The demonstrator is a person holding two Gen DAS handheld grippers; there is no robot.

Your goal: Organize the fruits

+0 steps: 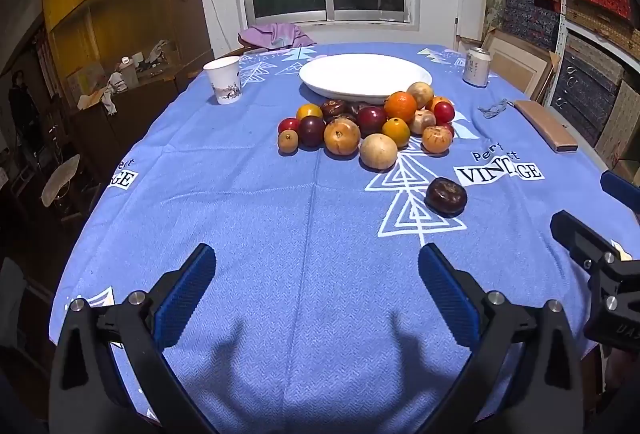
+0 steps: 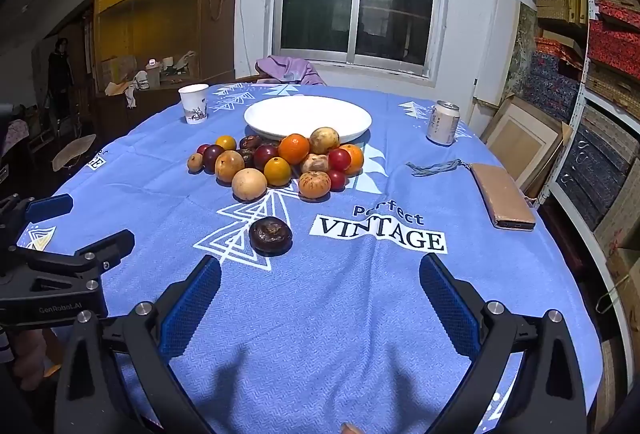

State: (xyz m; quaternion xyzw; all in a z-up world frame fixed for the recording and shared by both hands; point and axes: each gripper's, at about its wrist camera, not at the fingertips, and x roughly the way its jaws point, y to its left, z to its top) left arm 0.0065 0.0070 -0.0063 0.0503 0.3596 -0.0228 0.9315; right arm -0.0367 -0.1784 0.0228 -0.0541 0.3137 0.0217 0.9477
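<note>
Start, nothing plated: I've both grippers, left point(image 1: 316, 286) & right point(image 2: 320, 294), wide open, empty; next grab near dark fruit point(image 2: 270, 235) for far white plate point(image 2: 256, 120).

Mixed fruits point(image 2: 276, 164), red, orange, tan and dark purple, are heaped touching the empty white plate point(image 2: 308, 118); one dark wrinkled fruit point(image 2: 270, 235) is set apart nearer.

blue tree-patterned tablecloth point(image 2: 320, 314), white plate point(image 2: 308, 118), dark brown fruit point(image 2: 270, 235)

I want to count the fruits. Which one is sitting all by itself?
The dark brown fruit, alone on the white triangle print, nearest the claws; all the others huddle by the white plate.
</note>
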